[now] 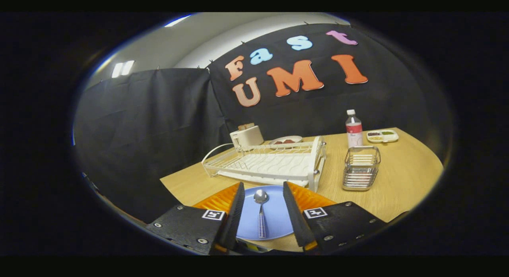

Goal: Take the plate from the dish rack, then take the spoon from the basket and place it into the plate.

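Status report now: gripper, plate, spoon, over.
Gripper open, holding nothing. Spoon lies on blue plate, between the fingers. Dish rack and basket beyond. Nothing in the way.

Gripper (260, 211) fingers apart, spoon (261, 213) between, untouched. Rack (270, 163) blocks just ahead; basket (361, 167) beside it. Bare desk (405, 181) beyond basket.

Black cloth walls (151, 110) (pinned along the top) behind a wooden table (401, 181); ceiling lights (122, 68) glow.

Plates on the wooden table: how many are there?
2. A round blue plate holding a metal spoon lies between the open gripper fingers; a white plate sits behind the white dish rack.
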### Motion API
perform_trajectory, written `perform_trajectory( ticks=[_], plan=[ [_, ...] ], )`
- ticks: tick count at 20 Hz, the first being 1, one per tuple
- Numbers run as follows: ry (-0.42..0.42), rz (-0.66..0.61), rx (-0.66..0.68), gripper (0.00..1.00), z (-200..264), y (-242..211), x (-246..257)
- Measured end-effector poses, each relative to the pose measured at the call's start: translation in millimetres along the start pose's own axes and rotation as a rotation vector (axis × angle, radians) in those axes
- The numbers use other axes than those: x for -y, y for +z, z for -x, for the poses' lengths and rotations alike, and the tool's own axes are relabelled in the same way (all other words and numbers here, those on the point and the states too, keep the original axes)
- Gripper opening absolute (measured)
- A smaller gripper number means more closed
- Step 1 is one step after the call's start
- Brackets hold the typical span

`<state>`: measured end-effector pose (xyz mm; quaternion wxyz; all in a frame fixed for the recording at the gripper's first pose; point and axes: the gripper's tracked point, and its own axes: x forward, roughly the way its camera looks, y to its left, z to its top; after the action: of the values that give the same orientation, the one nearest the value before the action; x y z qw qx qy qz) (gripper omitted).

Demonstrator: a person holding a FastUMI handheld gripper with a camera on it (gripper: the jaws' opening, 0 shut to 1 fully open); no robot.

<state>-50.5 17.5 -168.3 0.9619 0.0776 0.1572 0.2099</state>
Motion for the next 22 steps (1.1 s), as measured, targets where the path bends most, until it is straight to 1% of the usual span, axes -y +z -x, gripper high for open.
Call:
perform_trajectory(
  ticks=[1,2,3,4,5,8,11,15,19,22],
  plan=[
    [-0.022,0.022,0.019,0.64,0,10,2],
    [-0.032,0.034,0.032,0.66,-1,18,3],
    [-0.052,0.038,0.055,0.72,-2,28,5],
    [-0.079,0.041,0.083,0.75,-4,39,10],
    [-0.109,0.043,0.107,0.80,-6,47,14],
    [-0.174,0.045,0.186,0.85,-5,76,23],
    [-0.250,0.085,0.267,0.91,0,108,30],
    [-0.322,0.149,0.324,0.93,7,135,30],
    [-0.369,0.189,0.338,0.94,9,147,31],
    [-0.392,0.202,0.375,0.94,11,158,32]
  ],
)
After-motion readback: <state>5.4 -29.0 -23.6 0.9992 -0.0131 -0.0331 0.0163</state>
